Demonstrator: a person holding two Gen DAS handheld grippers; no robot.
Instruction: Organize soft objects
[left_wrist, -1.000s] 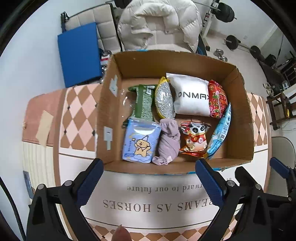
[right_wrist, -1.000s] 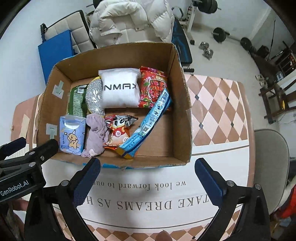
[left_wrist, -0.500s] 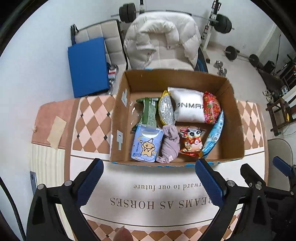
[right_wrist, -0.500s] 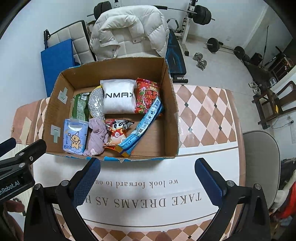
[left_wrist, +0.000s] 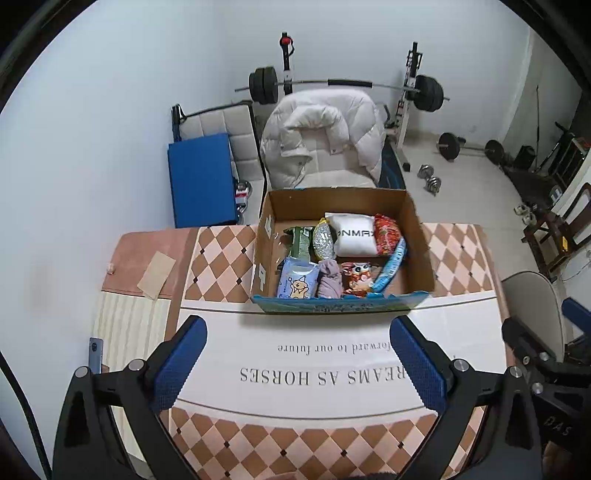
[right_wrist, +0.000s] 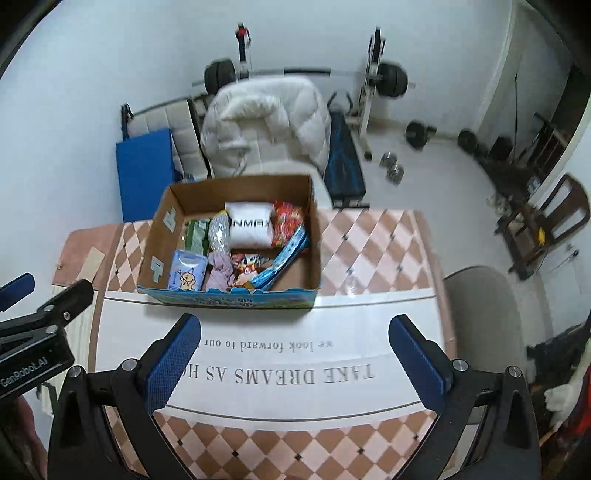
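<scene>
Currently both tools hung above the near part of the counter (left_wrist: 221, 258), well apart from the cardboard box (left_wrist: 421, 258). Left hand-held gripper (left_wrist: 299, 365): fingers spread wide, nothing between them. Right hand-held gripper (right_wrist: 295, 363): likewise spread, nothing held. Box stood on the checkered cloth at the far side. Inside: white pouch (left_wrist: 355, 240) at the back, tissue pack (left_wrist: 297, 282) and purple cloth (left_wrist: 330, 283) side by side along the near wall, blue wrapper (left_wrist: 391, 266) leaning to the right of them

Likely home gym: barbell rack (left_wrist: 343, 88)
</scene>
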